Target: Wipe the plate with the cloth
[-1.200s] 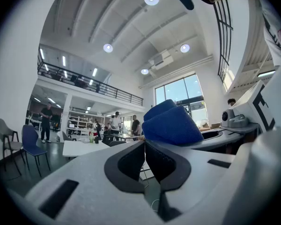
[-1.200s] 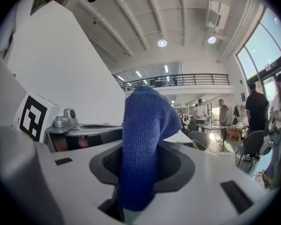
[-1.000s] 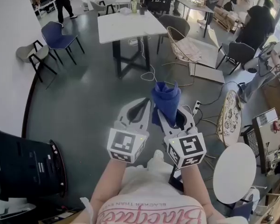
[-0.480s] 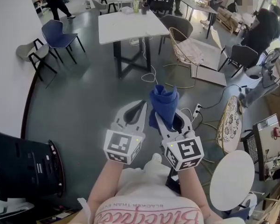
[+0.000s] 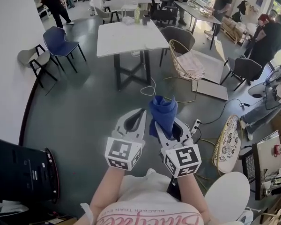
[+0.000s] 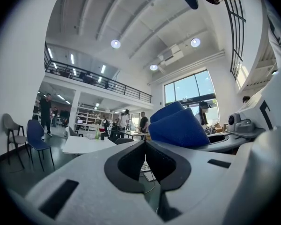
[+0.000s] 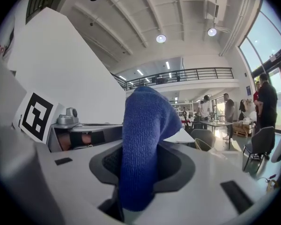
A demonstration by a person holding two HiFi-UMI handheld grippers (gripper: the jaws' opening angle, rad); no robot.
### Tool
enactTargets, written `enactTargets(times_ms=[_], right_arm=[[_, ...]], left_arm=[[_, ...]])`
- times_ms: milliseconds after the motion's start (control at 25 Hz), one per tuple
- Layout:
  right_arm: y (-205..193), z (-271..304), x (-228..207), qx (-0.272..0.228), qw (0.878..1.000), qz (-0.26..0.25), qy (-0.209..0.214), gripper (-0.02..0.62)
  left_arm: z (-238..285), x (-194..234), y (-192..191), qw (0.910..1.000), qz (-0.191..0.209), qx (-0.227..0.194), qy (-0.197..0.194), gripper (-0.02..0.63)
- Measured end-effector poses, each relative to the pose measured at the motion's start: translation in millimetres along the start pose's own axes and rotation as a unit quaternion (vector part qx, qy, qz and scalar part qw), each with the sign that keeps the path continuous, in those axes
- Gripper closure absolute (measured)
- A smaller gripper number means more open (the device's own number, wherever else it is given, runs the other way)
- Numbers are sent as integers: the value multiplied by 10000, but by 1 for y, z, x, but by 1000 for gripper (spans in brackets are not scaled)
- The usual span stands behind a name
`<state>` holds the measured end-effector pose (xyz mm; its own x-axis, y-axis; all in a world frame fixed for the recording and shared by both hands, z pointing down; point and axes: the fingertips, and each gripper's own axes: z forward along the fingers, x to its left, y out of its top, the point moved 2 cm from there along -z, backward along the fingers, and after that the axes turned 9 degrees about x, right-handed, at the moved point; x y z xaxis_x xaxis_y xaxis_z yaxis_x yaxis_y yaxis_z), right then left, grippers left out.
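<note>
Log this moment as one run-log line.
left tool: shut, empty | right tool: shut on blue cloth | both held above floor | wiping: not begun

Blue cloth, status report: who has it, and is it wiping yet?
Right tool shut on blue cloth. Left tool shut, empty. No plate near them, only floor below.

Shows a blue cloth (image 7: 143, 144) of soft, finely ribbed knit, matt and fuzzy; fingers (image 7: 215, 168) of smooth matt pale-grey plastic with dark textured pads (image 7: 180, 165); below, a smooth grey floor (image 5: 84, 111) with a faint sheen
</note>
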<state>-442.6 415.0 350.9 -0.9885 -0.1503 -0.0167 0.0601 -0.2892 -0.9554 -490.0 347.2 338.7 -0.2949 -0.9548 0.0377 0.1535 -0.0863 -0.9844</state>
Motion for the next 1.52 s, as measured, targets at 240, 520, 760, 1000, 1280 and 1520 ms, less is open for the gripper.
enactTargets(times_ms=[240, 520, 760, 1000, 1280, 1520], right_arm=[[-2, 8, -43, 58, 9999, -63, 127, 457], [-3, 16, -75, 30, 9998, -6, 180, 457], [-2, 31, -93, 34, 9998, 90, 157, 457], [1, 62, -119, 95, 9998, 159, -12, 457], [15, 134, -146, 194, 9997, 103, -44, 457], [41, 203, -163, 171, 9997, 126, -93, 457]], left_arm=[[42, -13, 3, 10000, -25, -12, 78, 603], [71, -19, 2, 9998, -26, 61, 175, 603], [95, -13, 4, 9999, 9, 119, 116, 603], [127, 10, 2, 9998, -20, 197, 39, 603], [188, 64, 9, 9998, -62, 202, -35, 603], [236, 123, 23, 9998, -89, 165, -89, 603]])
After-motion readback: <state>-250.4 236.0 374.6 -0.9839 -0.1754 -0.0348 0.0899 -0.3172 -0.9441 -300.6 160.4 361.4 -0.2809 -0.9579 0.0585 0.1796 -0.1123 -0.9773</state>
